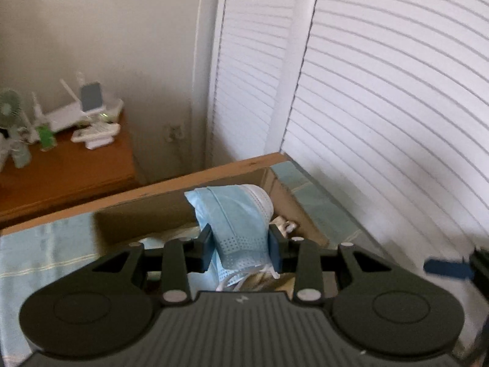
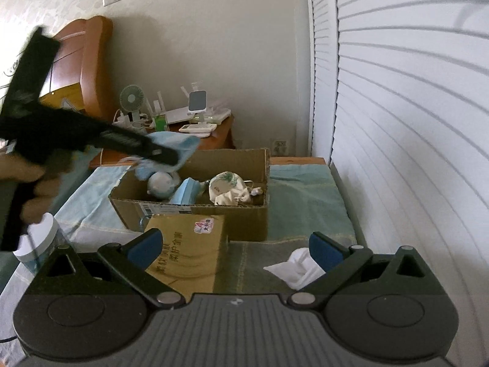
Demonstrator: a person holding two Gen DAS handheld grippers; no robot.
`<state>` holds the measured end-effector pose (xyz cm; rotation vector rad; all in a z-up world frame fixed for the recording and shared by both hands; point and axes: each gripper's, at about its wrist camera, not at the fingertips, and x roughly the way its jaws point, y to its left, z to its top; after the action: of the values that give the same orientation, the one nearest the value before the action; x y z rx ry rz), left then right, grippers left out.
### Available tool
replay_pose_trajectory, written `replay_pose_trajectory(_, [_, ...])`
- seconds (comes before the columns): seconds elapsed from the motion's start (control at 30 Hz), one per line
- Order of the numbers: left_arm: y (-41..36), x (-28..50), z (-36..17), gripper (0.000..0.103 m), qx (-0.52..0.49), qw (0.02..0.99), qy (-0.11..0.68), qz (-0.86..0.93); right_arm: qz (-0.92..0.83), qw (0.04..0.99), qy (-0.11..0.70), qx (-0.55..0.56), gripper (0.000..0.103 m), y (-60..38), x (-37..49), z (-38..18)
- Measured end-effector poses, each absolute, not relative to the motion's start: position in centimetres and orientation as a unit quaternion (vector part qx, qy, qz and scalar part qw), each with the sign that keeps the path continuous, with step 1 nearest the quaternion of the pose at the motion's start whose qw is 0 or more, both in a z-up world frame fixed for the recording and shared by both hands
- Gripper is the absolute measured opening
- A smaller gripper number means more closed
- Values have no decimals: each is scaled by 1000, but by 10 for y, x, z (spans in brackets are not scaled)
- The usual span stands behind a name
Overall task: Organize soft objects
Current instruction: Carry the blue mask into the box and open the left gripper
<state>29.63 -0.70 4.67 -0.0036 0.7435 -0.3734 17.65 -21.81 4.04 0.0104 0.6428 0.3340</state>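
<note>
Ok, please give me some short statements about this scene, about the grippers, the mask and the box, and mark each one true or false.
1. The left gripper is shut on a light blue face mask. True.
2. The right gripper holds the white cloth. False: its jaws stand wide open with nothing between the pads, and the cloth lies on the bed cover beside one finger.
3. The cardboard box already has soft things in it. True.
4. The cardboard box stands on the wooden side table. False: it stands on the bed cover.
5. A small fan stands on the wooden side table. True.
</note>
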Motion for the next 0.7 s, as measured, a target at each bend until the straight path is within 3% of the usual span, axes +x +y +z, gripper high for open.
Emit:
replay_pose_trajectory(0.27, [-43, 341, 26, 35, -11, 903, 389, -183, 151, 937, 313, 13, 103, -230, 180, 35])
replay_pose_trajectory(0.3, [-46, 344, 23, 44, -21, 901, 389, -189, 149, 938, 313, 13, 103, -232, 180, 35])
replay_pose_trajectory(0.33, [-48, 347, 20, 66, -28, 897, 396, -193, 146, 938, 313, 14, 103, -234, 180, 35])
replay_pose_trajectory(0.4, [-49, 346, 18, 80, -37, 900, 394, -184, 143, 938, 314, 18, 103, -238, 181, 34])
replay_pose_trajectory(0.7, [-40, 313, 41, 88, -9, 911, 371, -178, 134, 938, 319, 21, 103, -245, 174, 33])
